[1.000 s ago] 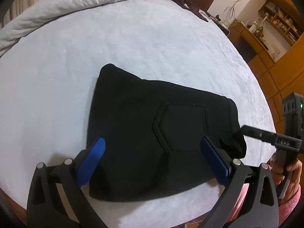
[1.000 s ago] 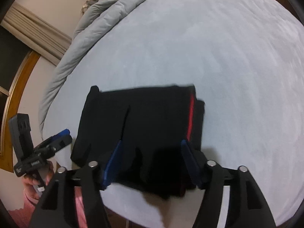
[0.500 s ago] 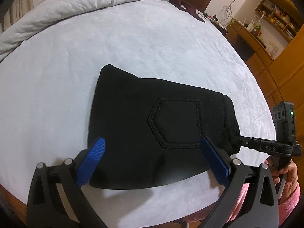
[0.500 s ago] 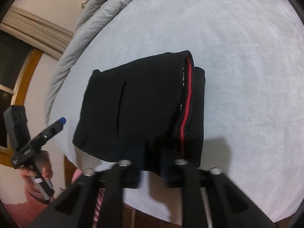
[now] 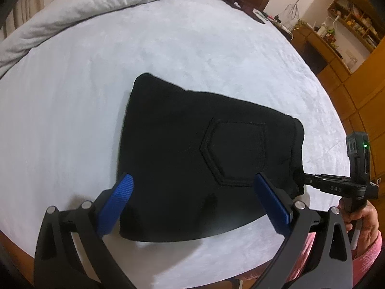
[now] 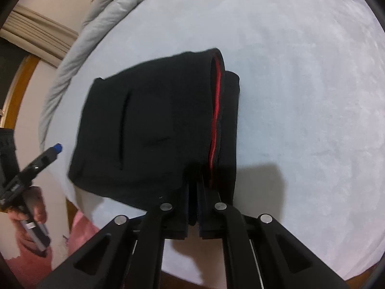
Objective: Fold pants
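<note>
The black pants lie folded into a compact stack on the pale bed sheet, a back pocket facing up. In the right wrist view the pants show a red stripe along the folded edge. My left gripper is open and empty, its blue pads hovering over the near edge of the stack. My right gripper is shut on the near edge of the pants; it also shows in the left wrist view at the stack's right end.
A grey duvet is bunched along the far side of the bed. Wooden cabinets and shelves stand at the right. The bed's near edge runs just below the pants.
My right gripper went from open around the near edge of the pants to shut on it. The left gripper stayed open and barely moved.
</note>
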A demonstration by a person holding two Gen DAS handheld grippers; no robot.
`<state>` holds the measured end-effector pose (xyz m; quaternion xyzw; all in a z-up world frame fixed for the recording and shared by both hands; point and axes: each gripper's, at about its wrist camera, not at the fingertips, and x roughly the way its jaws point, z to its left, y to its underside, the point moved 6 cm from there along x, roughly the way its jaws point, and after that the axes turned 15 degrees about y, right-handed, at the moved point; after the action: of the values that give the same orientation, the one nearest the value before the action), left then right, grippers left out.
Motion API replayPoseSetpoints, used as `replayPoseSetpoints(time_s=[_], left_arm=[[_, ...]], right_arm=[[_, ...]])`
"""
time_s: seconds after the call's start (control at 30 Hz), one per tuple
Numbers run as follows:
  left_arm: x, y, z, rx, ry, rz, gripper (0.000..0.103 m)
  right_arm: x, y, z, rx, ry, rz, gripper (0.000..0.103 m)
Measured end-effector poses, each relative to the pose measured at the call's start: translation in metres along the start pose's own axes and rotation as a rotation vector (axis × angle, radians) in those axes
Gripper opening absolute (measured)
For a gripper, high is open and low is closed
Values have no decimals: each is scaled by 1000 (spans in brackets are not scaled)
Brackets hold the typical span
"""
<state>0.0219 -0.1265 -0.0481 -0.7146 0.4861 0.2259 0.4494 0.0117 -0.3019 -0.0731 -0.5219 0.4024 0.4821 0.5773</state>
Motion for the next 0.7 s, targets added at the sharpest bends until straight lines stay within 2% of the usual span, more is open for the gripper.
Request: replayPoseSetpoints(time_s=[0.17,0.27,0.4,0.47,0.5,0.53,0.57,0.63,0.7], left_arm=[[1,2,3,6,3,16,100],[-1,2,18,-35,-1,20,100],[-7,1,44,-74,-38,34,100],[-10,1,51,-62,-49,43,100],[-11,0,54,-61,-43,46,100],[-11,0,57,-66,-23,51,100],[-10,0,61,-81,2,56,100],[-6,0,72,-134,67,66,100],[0,1,80,-189,105,78,100]], right_arm=[[-3,-1,1,3,-6,-1,6],[-6,0,0,14,-27,-6,7],[-21,-1,1,16,-71,-45,18],[-29,-3,-2,31,-94,-62,30],[-33,-4,-2,36,-104,-68,47],[-36,-6,-4,40,-114,-76,54],[-39,-7,-5,43,-119,-85,56],[-44,-11,-9,54,-126,-101,67],[-45,-14,-13,73,-138,-104,71]])
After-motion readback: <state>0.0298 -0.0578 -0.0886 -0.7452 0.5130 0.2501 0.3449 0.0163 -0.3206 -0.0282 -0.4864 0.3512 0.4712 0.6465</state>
